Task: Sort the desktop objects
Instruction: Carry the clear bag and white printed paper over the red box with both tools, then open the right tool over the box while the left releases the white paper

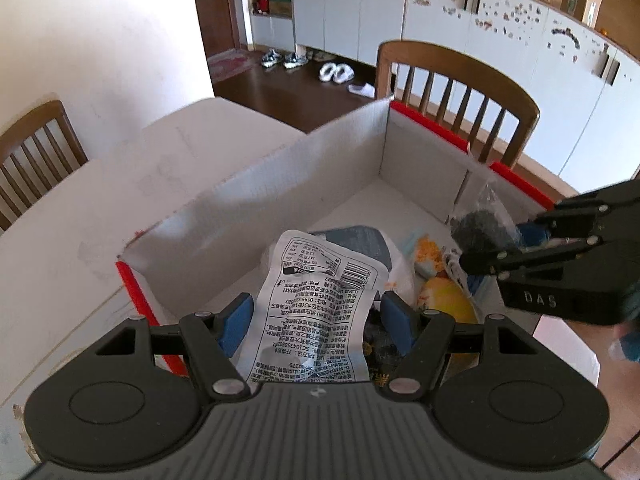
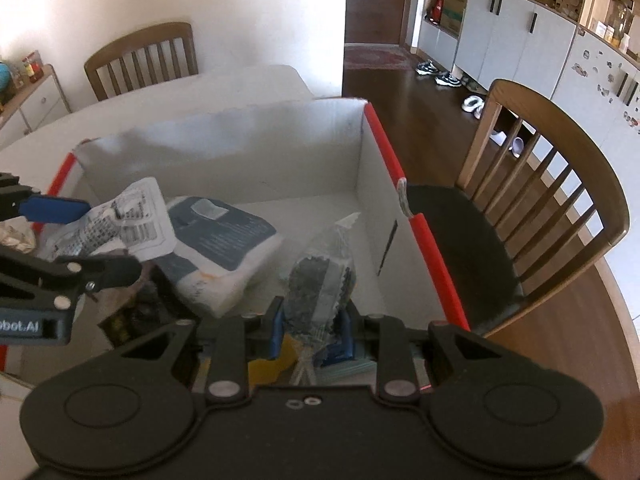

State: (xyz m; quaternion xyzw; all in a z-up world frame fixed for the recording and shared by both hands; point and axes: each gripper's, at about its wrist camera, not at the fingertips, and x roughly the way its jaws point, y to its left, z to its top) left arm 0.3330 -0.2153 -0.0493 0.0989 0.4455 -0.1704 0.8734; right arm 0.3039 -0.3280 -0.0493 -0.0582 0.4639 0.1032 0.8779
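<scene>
A white cardboard box with red edges [image 1: 280, 184] [image 2: 280, 152] sits on the white table. My left gripper [image 1: 316, 316] is open over the box, with a white printed snack packet [image 1: 316, 304] [image 2: 132, 216] lying between its blue pads without being pinched. My right gripper [image 2: 312, 320] is shut on a clear bag of dark contents [image 2: 320, 276] [image 1: 480, 224], held upright inside the box. It also shows in the left wrist view [image 1: 500, 244]. A white and dark blue pack [image 2: 224, 240] and a yellow packet [image 1: 444, 300] lie in the box.
Wooden chairs stand at the table's far left [image 1: 36, 148] and right [image 2: 560, 184]. A black seat cushion [image 2: 460, 248] is beside the box. Cabinets [image 1: 480, 24] and shoes [image 1: 336, 72] lie beyond. The white table [image 1: 80, 220] extends to the left.
</scene>
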